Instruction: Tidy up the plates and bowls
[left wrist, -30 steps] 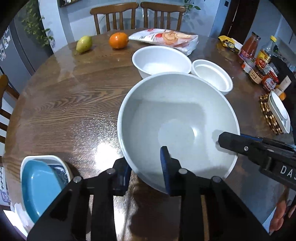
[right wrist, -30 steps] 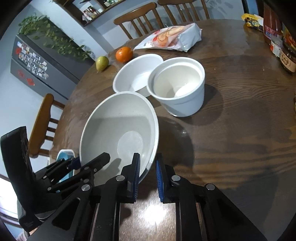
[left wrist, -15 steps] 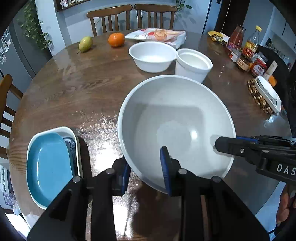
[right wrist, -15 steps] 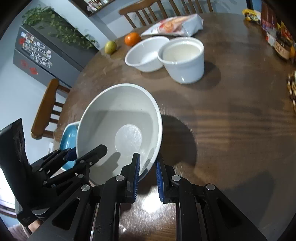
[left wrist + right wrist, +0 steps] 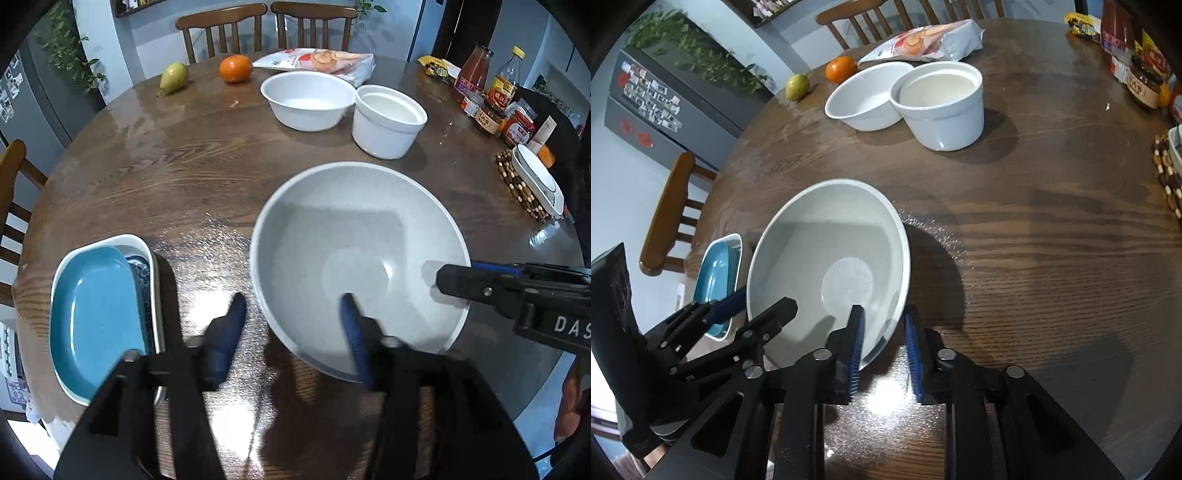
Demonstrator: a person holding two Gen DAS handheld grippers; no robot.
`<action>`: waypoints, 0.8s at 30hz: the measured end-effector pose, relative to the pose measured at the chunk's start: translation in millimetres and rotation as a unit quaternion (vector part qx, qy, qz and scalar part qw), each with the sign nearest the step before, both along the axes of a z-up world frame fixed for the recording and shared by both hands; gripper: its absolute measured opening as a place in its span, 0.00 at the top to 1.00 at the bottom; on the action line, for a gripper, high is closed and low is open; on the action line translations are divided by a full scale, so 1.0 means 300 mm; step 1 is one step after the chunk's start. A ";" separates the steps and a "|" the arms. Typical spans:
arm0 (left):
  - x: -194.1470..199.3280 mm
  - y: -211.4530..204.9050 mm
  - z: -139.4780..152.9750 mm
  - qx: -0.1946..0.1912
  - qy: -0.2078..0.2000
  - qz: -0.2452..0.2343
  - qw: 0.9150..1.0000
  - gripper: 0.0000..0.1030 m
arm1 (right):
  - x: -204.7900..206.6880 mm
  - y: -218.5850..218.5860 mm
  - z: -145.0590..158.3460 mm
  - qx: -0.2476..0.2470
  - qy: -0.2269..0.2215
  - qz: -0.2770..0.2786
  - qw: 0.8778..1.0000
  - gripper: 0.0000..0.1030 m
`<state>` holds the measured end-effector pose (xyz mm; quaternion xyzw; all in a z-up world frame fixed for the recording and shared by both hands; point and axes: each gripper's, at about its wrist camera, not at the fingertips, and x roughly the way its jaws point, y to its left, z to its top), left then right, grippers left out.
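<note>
Glazed ceramic is my guess for the large grey bowl [image 5: 356, 258]: stiff, fairly heavy for its width, slick on the wall and breakable if dropped or knocked against other crockery. The thin rim is the only place narrow fingers can take it, and a bowl this broad is best pinched at two rim points, one for each side, so it does not tip.

It rests on the round wooden desk [image 5: 166, 177], directly ahead of both tools. The left hand-held gripper [image 5: 291, 332] straddles the near rim: its right finger is inside the bowl, its left finger outside over bare wood. Its jaws have just been opening and now stand spread, clear of the wall. The right hand-held gripper [image 5: 884, 350] straddles the rim on the bowl's other side, left finger inside, right finger outside. Its jaws have also just been opening; a gap shows beside the rim, so it is loosened rather than pinching.

Just left of the left gripper lies a stack of rectangular dishes, a blue dish [image 5: 94, 314] on top. A white bowl [image 5: 308, 99] and a white deep pot-like bowl [image 5: 388, 120] stand well beyond.
</note>
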<state>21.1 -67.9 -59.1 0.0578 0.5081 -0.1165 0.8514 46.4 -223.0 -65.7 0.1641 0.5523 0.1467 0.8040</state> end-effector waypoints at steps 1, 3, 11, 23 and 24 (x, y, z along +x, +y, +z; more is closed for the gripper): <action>0.000 0.003 0.004 0.001 -0.003 0.001 1.000 0.41 | 0.000 -0.004 0.007 0.000 -0.004 -0.001 1.000 0.69; 0.001 0.013 0.017 0.002 -0.010 0.008 1.000 0.41 | -0.002 -0.017 0.026 -0.002 -0.016 -0.004 1.000 0.63; 0.011 0.053 0.100 -0.008 -0.047 0.027 0.999 0.29 | 0.006 -0.076 0.102 0.002 -0.054 -0.029 0.998 0.59; 0.035 0.000 0.236 -0.007 -0.116 0.015 0.993 0.25 | 0.035 -0.131 0.224 -0.011 -0.107 -0.046 0.993 0.59; 0.039 -0.005 0.245 -0.007 -0.119 0.012 0.993 0.25 | 0.039 -0.134 0.236 -0.012 -0.111 -0.046 0.993 0.59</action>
